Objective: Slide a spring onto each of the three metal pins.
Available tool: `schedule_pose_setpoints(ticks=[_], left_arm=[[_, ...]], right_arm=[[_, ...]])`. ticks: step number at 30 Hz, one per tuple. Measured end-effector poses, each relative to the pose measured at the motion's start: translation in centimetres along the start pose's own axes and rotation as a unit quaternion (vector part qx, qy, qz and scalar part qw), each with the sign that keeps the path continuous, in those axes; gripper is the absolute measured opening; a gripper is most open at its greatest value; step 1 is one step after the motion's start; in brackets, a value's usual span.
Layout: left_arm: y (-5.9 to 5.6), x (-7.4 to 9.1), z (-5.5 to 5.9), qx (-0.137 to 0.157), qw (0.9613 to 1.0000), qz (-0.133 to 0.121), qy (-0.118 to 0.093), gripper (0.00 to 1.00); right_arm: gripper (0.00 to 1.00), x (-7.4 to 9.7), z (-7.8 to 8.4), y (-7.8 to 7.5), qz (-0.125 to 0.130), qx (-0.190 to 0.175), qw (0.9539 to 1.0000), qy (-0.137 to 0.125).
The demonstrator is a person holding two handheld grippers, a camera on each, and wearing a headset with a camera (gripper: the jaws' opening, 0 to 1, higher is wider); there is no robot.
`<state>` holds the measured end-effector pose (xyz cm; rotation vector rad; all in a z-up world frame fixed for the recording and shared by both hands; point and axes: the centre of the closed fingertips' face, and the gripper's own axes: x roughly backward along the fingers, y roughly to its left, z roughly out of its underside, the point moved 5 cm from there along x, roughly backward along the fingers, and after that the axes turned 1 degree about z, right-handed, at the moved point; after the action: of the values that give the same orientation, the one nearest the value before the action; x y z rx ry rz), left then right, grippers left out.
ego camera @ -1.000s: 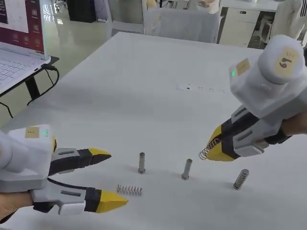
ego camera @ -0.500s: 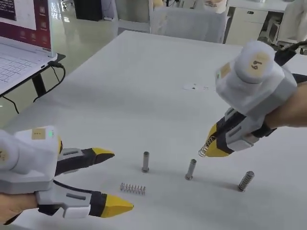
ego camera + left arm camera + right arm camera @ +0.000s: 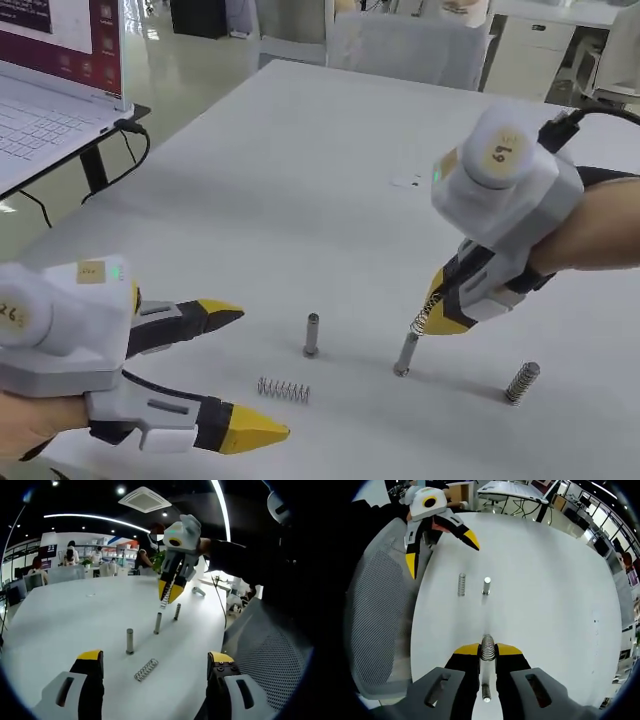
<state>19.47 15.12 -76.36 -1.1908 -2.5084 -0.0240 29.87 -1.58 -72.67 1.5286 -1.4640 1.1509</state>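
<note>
Three metal pins stand on the white table (image 3: 300,190). The left pin (image 3: 312,335) and the middle pin (image 3: 406,353) are bare. A spring sits over the right pin (image 3: 522,382). My right gripper (image 3: 440,318) is shut on a spring (image 3: 424,316) that hangs tilted, its lower end just above the middle pin's top. In the right gripper view this spring (image 3: 488,647) sits between the jaws, with the middle pin (image 3: 485,692) below it. A loose spring (image 3: 283,390) lies flat in front of the left pin. My left gripper (image 3: 250,372) hovers open just left of it, holding nothing.
An open laptop (image 3: 50,110) stands on a side desk at the far left. A chair (image 3: 400,45) stands at the table's far edge. A mesh chair (image 3: 375,610) is behind the left gripper (image 3: 442,555) at the near edge.
My right gripper has moved down and left with its spring, bringing it over the middle pin. The left gripper has barely moved. The head camera has shifted.
</note>
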Motion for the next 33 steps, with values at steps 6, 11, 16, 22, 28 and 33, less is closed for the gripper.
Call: schedule_pose_setpoints(ticks=[6, 11, 16, 22, 28, 33], left_arm=[[-0.1, -0.1, -0.1, 0.004, 1.0, 0.0, -0.008, 0.88], [-0.3, -0.2, 0.0, 0.009, 0.9999, 0.002, -0.009, 0.91], [-0.3, -0.2, -0.1, 0.011, 0.9999, 0.003, -0.01, 0.94], [-0.2, -0.2, 0.0, 0.012, 0.9999, 0.002, -0.01, 0.98], [-0.2, -0.2, 0.0, 0.014, 0.9999, 0.001, -0.008, 0.98], [-0.3, -0.2, 0.0, 0.015, 0.9998, 0.001, -0.011, 0.98]], right_arm=[[0.09, -0.5, 0.2, -0.1, -0.004, -0.001, 1.0, 0.006], [0.09, -0.9, 0.1, -0.2, -0.008, -0.002, 0.9999, 0.009], [0.09, -1.2, 0.2, -0.3, -0.01, -0.002, 0.9999, 0.012], [0.09, -1.4, 0.3, -0.3, -0.013, -0.001, 0.9998, 0.016], [0.09, -1.7, 0.3, -0.4, -0.016, 0.0, 0.9997, 0.017], [0.09, -2.2, 0.4, -0.4, -0.019, -0.001, 0.9995, 0.023]])
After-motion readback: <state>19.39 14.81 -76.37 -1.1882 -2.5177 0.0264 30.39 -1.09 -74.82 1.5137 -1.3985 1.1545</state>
